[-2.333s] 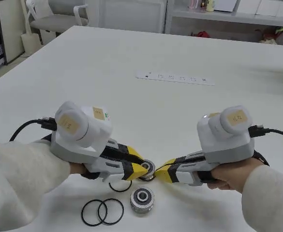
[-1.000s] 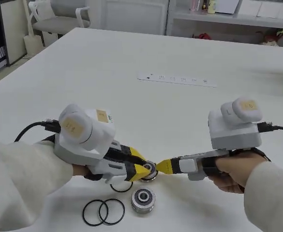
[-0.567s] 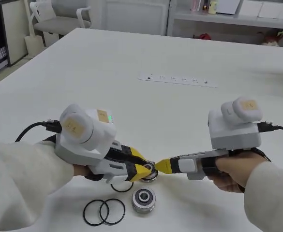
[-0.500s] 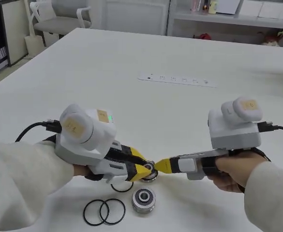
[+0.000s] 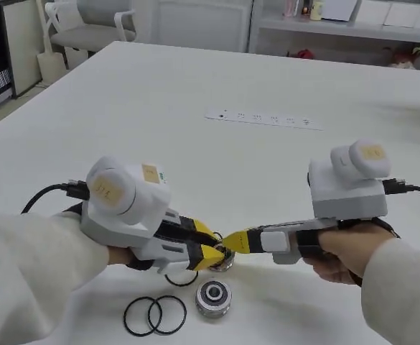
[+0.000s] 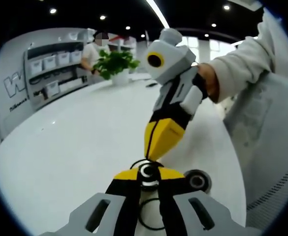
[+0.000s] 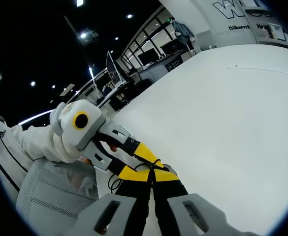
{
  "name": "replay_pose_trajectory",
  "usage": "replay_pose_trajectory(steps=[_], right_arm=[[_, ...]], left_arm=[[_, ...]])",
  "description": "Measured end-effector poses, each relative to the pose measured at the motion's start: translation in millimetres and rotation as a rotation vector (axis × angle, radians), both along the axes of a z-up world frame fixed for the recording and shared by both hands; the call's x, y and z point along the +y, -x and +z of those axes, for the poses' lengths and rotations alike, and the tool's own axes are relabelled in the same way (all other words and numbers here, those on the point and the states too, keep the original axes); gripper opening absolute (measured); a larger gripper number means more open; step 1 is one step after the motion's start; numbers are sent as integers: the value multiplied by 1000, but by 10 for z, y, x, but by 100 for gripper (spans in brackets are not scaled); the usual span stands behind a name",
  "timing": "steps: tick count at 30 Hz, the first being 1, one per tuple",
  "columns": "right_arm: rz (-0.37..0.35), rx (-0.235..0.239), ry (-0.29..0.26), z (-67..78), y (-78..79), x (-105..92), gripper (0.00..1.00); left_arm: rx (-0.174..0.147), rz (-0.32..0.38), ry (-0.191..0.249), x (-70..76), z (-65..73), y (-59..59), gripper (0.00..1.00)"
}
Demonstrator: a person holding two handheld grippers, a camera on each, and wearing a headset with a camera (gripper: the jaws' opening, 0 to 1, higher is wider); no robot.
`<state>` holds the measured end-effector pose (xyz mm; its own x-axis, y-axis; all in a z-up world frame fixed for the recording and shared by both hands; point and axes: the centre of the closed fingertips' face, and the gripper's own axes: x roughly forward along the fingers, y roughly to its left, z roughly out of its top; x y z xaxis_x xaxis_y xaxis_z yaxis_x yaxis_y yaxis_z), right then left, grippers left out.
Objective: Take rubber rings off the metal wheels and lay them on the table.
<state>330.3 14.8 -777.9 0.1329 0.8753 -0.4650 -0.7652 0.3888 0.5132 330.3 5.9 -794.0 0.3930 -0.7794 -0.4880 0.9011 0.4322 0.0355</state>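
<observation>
You are pinching the small round metal wheel between the yellow jaws of your left gripper, just above the white table. Your right gripper is meeting it tip to tip, jaws pressed together on the thin black rubber ring at the wheel's rim. A second metal wheel and two loose black rings are lying nearby.

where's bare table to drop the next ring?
Free: the wide stretch between the power strip and the left gripper and right gripper; also the patch right of the loose wheel. Crowded: near edge under the left gripper, three loose rings plus that wheel.
</observation>
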Motion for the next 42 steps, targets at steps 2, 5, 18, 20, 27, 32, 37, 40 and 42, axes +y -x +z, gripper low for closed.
replay_pose_trajectory(steps=[2, 5, 18, 20, 27, 32, 37, 40, 42], right_arm=[[3, -22, 47, -73, 1, -37, 0], [-4, 12, 38, -104, 9, -55, 0], [-10, 8, 45, -104, -3, -77, 0], [-12, 9, 42, -94, -12, -80, 0], [-19, 7, 41, -77, -24, -99, 0], [-38, 1, 28, -27, -74, -126, 0], [-67, -6, 7, 46, -136, -172, 0], [-82, -11, -4, 87, -171, -190, 0], [-89, -14, -11, 110, -186, -200, 0]], left_arm=[[0, 4, 13, -6, 7, -3, 14], [17, 15, 38, -7, 10, -10, 14], [29, -2, 12, 0, 15, 7, 14], [26, -6, 3, 3, 21, 14, 14], [-5, -37, -34, 46, 129, 43, 21], [-33, -35, -40, 105, 226, 35, 29], [-45, -30, -46, 167, 306, 24, 34], [-51, -30, -60, 205, 333, 20, 38], [-50, -22, -64, 240, 363, 14, 40]])
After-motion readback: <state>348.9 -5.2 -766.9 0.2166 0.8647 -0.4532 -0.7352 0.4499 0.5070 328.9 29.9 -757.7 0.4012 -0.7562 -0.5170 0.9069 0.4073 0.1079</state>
